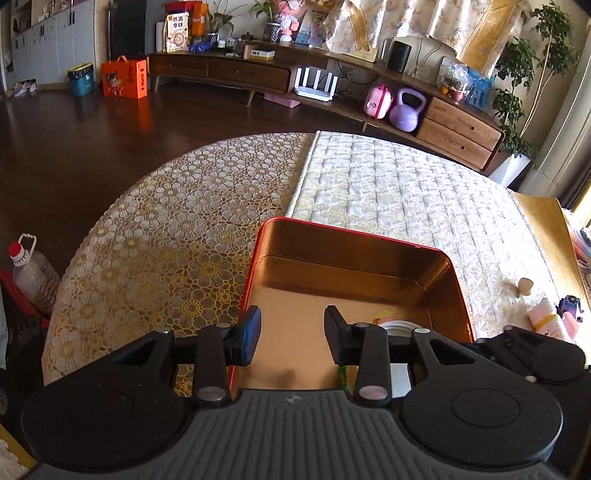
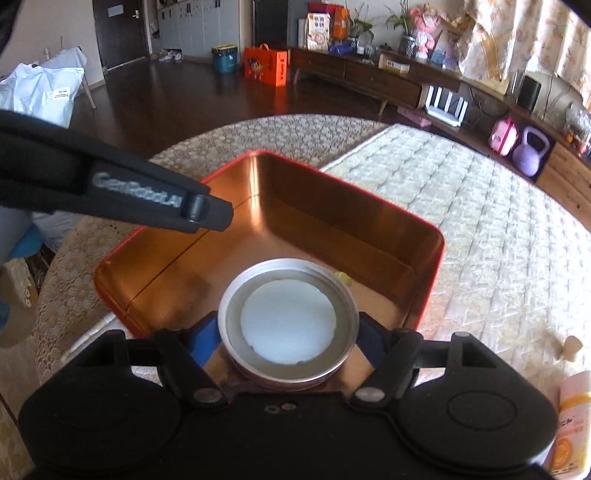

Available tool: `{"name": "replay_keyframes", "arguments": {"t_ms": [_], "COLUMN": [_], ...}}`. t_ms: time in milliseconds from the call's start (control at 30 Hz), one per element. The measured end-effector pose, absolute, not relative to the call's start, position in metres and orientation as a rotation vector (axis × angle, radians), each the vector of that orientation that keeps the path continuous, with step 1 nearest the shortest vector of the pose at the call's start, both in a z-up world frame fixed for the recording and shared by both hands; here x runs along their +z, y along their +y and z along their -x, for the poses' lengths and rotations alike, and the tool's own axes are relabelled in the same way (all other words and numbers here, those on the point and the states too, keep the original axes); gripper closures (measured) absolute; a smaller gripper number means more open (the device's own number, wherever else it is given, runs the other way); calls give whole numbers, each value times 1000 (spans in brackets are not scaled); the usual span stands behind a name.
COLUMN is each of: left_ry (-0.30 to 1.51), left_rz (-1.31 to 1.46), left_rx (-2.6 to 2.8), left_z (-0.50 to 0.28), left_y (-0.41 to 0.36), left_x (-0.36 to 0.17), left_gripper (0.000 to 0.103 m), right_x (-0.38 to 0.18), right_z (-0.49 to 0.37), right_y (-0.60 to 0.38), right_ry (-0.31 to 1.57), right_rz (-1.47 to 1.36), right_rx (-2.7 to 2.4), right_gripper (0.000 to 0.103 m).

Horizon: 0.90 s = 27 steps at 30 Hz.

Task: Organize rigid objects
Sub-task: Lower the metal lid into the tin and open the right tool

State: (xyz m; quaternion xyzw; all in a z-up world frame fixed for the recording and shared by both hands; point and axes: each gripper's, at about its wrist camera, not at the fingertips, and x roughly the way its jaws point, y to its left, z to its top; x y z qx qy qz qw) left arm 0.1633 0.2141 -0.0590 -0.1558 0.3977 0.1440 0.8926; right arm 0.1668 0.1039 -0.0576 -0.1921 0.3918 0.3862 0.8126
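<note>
A: Where's the round tin [image 2: 288, 326]?

B: Pinched between the right gripper's [image 2: 288, 332] blue pads, low inside the red box [image 2: 424, 284] with the copper lining (its white insert faces up).

A: And the left gripper [image 1: 291, 338]?

B: Spread apart with nothing between the fingers, over the box's left wall. The box sits on the lace tablecloth [image 1: 166, 229].

The words "GenRobot.AI" stand in grey letters on the black left gripper [image 2: 207, 210], which reaches in from nine o'clock in the right wrist view. A tall snack box [image 1: 177, 32] on the wooden cabinet, at about eleven o'clock in the left wrist view, has big Chinese letters, too small to read. An orange gift bag [image 1: 124, 77] on the floor shows a cartoon face.
</note>
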Motion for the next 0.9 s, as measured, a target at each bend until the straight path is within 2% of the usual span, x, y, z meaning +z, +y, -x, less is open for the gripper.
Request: {"name": "replay_keyframes", "arguments": {"t_ms": [333, 433, 900], "left_ry": [832, 827, 803], "left_rz": [334, 333, 283], "left_rx": [293, 292, 262], "left_z": [-159, -156, -141], "left_y": [213, 212, 190], "left_x": [-59, -58, -43], "left_gripper": [65, 62, 59], "right_x": [-55, -48, -7], "right_z": [-160, -157, -142], "right_y": [99, 90, 26], "right_ry": [834, 827, 776], "right_rz": [361, 319, 147], "right_rx": [820, 822, 818], "right_gripper": [20, 19, 16]}}
